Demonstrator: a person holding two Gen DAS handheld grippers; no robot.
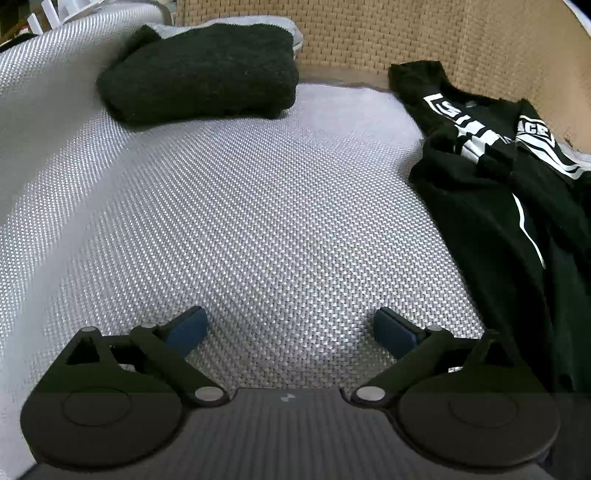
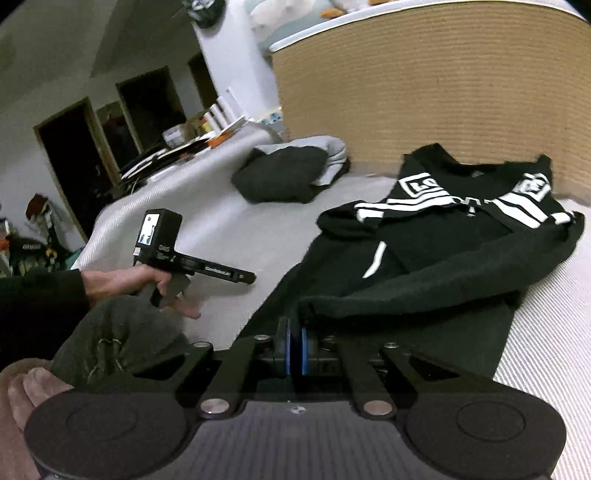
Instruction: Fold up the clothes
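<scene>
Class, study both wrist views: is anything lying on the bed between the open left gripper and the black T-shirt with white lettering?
Nothing visible does. Between the open left gripper and the black T-shirt with white lettering lies only bare grey woven bedcover. The folded dark green garment sits far off, by the wicker headboard.

White woven bed cover (image 1: 258,221) spans the bed. Tan wicker headboard (image 1: 369,37) stands along its far edge. Cluttered side table (image 2: 184,144) beyond its left edge.

The left gripper (image 1: 290,328) hung wide open over the bed (image 1: 258,221), its fingers (image 1: 188,326) empty; beyond lay a folded dark garment (image 1: 201,74), right a black printed shirt (image 1: 517,192)
</scene>
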